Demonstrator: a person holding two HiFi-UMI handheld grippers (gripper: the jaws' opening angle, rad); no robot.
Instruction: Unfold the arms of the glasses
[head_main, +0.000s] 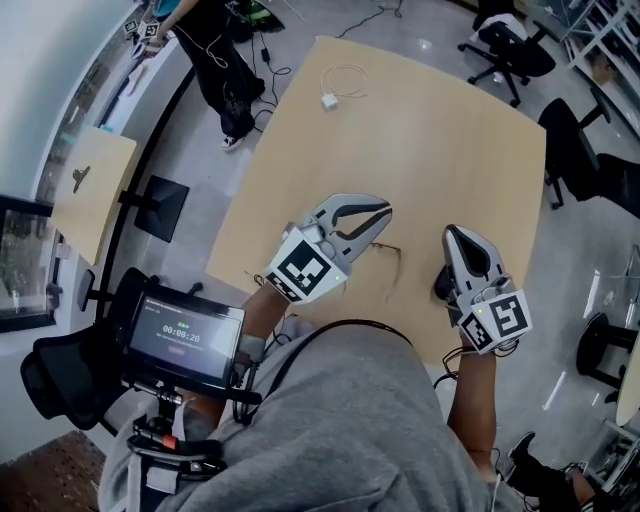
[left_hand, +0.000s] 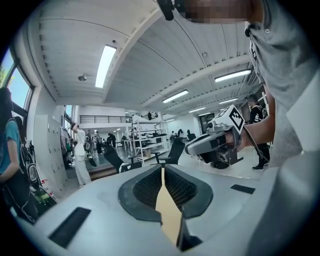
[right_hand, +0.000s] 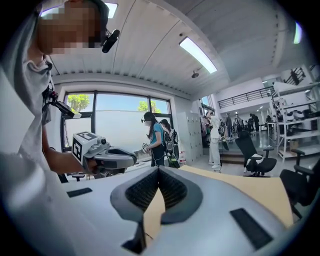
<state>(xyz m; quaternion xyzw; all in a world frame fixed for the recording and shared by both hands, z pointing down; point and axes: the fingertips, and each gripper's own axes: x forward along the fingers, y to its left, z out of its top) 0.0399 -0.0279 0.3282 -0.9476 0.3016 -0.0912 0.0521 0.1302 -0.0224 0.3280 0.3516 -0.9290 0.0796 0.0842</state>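
As I checked the rig remotely, the glasses (head_main: 386, 249) lay on the bench (head_main: 450, 130) near its front edge, between the two tools and just beside the tip of the left hand-held gripper (head_main: 386, 215). They were well apart from the right hand-held gripper (head_main: 450, 236).

In each gripper view the pads were pressed together at their far ends. Only bare bench showed through the gap behind them, so I recorded both tools as closed on nothing.

The frame showed in the head view only as a few thin dark lines. One line ran from the front piece back toward the person and may have been an arm standing out, but it was too fine for me to say. What I saw would fit glasses with folded arms as well as glasses already spread.

Handling, in my judgement:
- The frame looked like slim wire, so it should be very light and would slide on the smooth bench at the slightest nudge.
- It looked fragile at the hinges and easily bent, and the lenses would give a slippery hold and could mark.
- The soundest hold would be a gentle pinch on the front piece at the bridge or rim corner.
- Any arm that was moved should be taken close to its hinge and swung only along the hinge's own arc.
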